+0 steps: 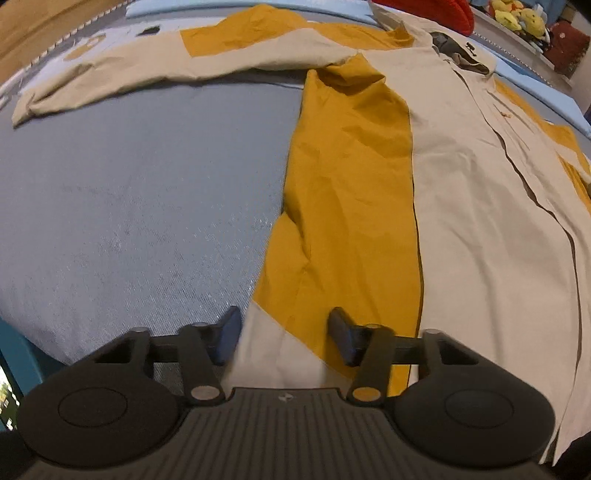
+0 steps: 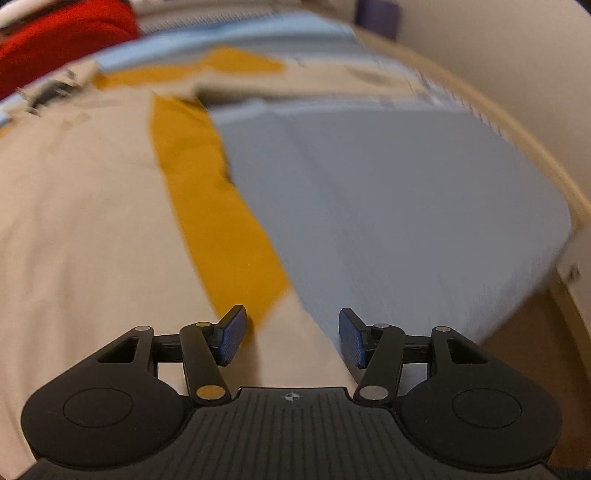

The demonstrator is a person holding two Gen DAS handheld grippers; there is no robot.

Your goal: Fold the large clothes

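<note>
The shirt (image 1: 461, 192) lies spread flat on the bed (image 1: 129, 206).

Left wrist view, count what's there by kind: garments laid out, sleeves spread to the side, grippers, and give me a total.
Beige and mustard shirt: 1
Outstretched sleeve: 1
Left gripper: 1
Red cloth item at the far edge: 1
Total: 4

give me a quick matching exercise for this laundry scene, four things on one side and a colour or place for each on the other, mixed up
Things:
1. shirt
2. bed cover
3. left sleeve
4. cushion

Descriptions:
A. red, beyond the collar
B. grey, bare beside the shirt
C. stretched out sideways, away from the body of the garment
D. beige with mustard panels, lying front up

Pairs: 1-D, 2-B, 3-C, 4-A
</note>
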